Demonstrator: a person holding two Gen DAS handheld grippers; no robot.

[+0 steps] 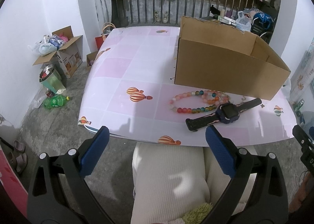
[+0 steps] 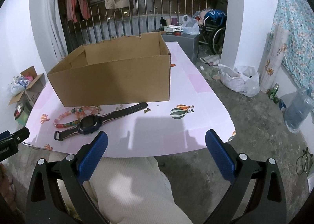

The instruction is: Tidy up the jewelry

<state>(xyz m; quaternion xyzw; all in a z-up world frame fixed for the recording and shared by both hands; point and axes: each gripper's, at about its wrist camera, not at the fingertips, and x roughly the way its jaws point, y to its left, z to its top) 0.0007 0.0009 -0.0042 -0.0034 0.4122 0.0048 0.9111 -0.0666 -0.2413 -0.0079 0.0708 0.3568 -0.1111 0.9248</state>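
Observation:
A dark smartwatch (image 1: 223, 114) (image 2: 90, 123) with a black strap lies on the pink table (image 1: 127, 71) (image 2: 176, 126) near its front edge. Just behind it lies a string of coloured beads (image 1: 193, 99) (image 2: 72, 117), and a small butterfly-shaped piece (image 2: 147, 110) rests beside the strap's end. An open cardboard box (image 1: 225, 67) (image 2: 117, 78) stands behind them. My left gripper (image 1: 157, 135) hovers open before the table edge, left of the watch. My right gripper (image 2: 157, 141) is open too, over the front edge, right of the watch. Both hold nothing.
A person's legs in cream trousers (image 1: 168, 180) (image 2: 133, 184) sit below the table edge. On the floor at left are a cardboard box of bags (image 1: 58, 51), a bin (image 1: 51, 80) and a green bottle (image 1: 55, 101). Plastic bags (image 2: 241, 80) and a water jug (image 2: 298, 110) stand at right.

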